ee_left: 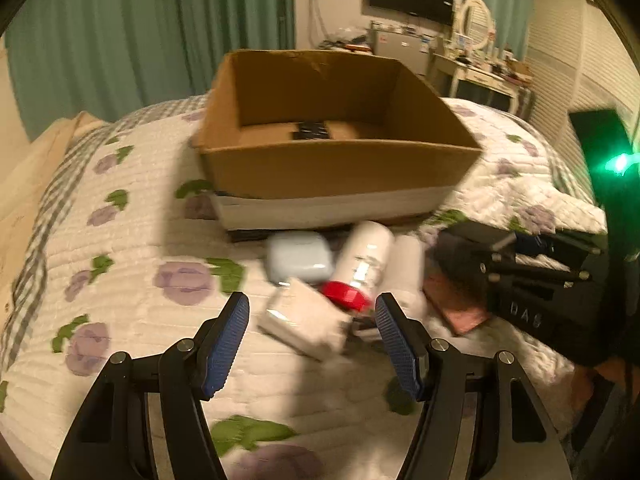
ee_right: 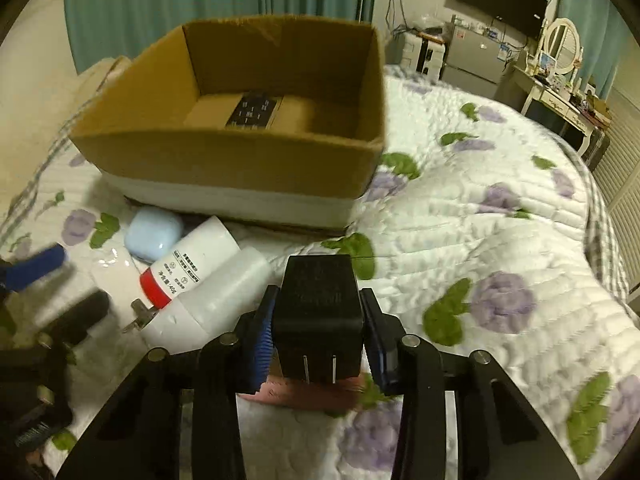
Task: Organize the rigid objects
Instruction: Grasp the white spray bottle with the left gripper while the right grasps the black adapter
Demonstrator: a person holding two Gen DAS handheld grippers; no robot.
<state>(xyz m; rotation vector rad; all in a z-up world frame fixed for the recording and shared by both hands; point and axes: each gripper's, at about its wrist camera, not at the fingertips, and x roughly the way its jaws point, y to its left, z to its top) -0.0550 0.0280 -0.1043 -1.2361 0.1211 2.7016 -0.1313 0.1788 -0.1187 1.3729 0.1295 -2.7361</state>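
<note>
Now, step in hand: carrying one item toward the cardboard box (ee_right: 240,128), judged from the grasp.
Right tongs (ee_right: 318,340): closed on the black power adapter (ee_right: 318,308), prongs facing the camera, held above the bed quilt (ee_right: 500,240).
Left tongs (ee_left: 312,344): wide open, holding nothing, poised near the pile.
Pile: near side of the box, left of the right tongs; light blue case (ee_left: 298,258), white bottle with red cap (ee_left: 360,268), plain white bottle (ee_right: 224,292), flat white packet (ee_left: 304,320), pink flat item (ee_left: 460,304).
Box: far end of the bed, open, only a dark label inside.
Next move: probably lifting the adapter over the near wall, then releasing; left tongs likely closing on the packet or bottle.
</note>
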